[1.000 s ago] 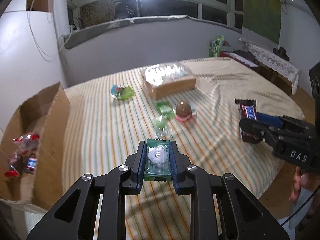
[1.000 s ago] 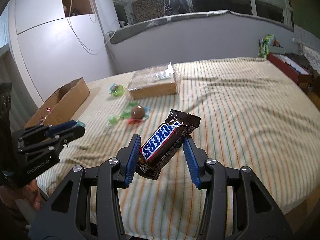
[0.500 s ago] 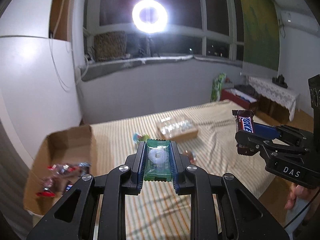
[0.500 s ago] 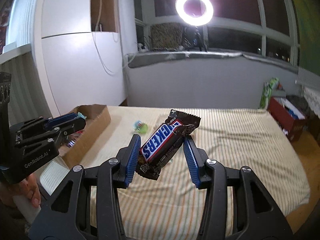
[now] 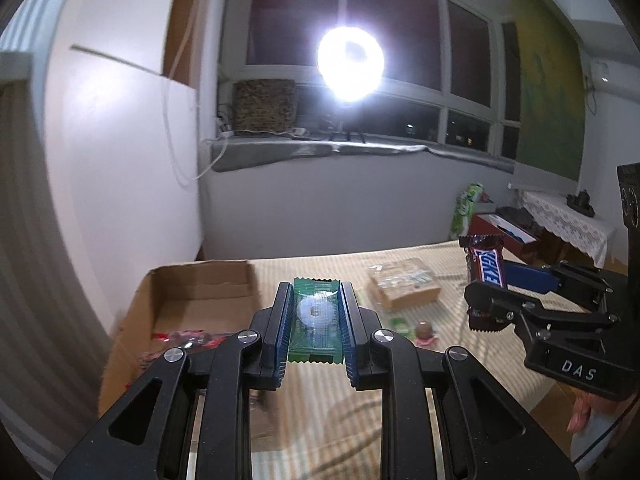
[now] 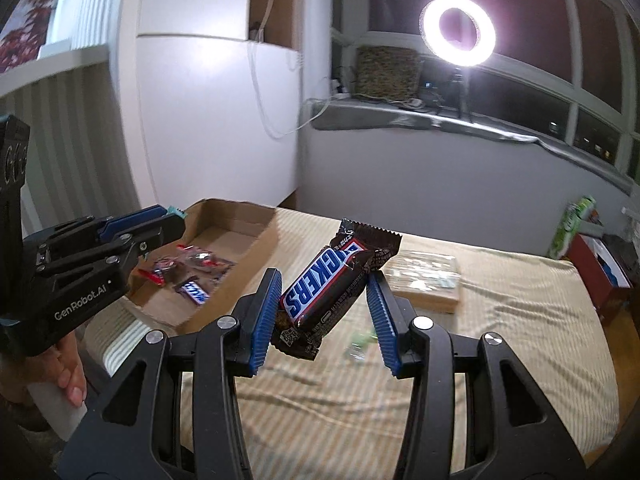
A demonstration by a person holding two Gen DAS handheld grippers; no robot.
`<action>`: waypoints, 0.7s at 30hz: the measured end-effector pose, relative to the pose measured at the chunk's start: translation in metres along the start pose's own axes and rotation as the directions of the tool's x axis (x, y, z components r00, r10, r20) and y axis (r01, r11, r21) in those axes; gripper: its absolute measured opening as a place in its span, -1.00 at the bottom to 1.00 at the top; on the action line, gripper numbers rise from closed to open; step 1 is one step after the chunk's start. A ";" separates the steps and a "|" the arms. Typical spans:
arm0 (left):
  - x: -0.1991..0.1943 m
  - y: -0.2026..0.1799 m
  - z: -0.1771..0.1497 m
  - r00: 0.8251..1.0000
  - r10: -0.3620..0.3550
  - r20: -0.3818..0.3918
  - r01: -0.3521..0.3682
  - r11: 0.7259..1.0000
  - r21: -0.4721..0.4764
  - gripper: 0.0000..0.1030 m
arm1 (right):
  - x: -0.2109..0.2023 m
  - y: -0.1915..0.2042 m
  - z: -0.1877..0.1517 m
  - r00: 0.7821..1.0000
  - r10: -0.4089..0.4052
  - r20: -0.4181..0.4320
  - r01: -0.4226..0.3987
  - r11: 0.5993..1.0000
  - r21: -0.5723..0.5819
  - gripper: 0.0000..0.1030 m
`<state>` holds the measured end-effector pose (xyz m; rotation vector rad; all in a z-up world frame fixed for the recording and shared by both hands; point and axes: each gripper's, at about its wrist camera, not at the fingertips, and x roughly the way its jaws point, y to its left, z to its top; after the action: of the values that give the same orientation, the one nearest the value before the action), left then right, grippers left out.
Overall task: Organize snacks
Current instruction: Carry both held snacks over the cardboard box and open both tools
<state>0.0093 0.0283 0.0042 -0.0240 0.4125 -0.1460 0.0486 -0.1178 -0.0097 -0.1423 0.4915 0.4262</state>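
My left gripper (image 5: 314, 300) is shut on a green candy packet (image 5: 315, 322), held in the air at the right edge of the open cardboard box (image 5: 200, 284). The left gripper also shows in the right wrist view (image 6: 172, 220), above the box (image 6: 240, 248). My right gripper (image 6: 324, 284) is shut on a Snickers bar (image 6: 332, 280), held tilted above the striped bed (image 6: 480, 320). In the left wrist view the right gripper (image 5: 480, 296) holds the bar (image 5: 486, 270) upright at the right. The box holds several wrapped snacks (image 6: 192, 268).
A clear packet of biscuits (image 6: 426, 276) lies on the bed beyond the bar. A brown chocolate ball (image 5: 424, 328) and green candies (image 5: 400, 324) lie near it. A red box (image 6: 596, 272) stands at the right. A ring light (image 6: 458, 32) shines at the window.
Both grippers have swung left toward the cardboard box with their snacks still held. The box now sits closer and more central in both views.
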 end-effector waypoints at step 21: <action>-0.025 0.097 -0.010 0.977 0.211 0.009 -0.208 0.969 -0.130 -0.60 | 0.071 0.102 0.028 0.976 0.212 -0.045 -0.216 0.967 -0.138 -0.09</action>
<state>-0.0041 0.1281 0.0001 -0.1087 0.3986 0.0897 0.0731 0.0061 -0.0228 -0.2346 0.5078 0.6723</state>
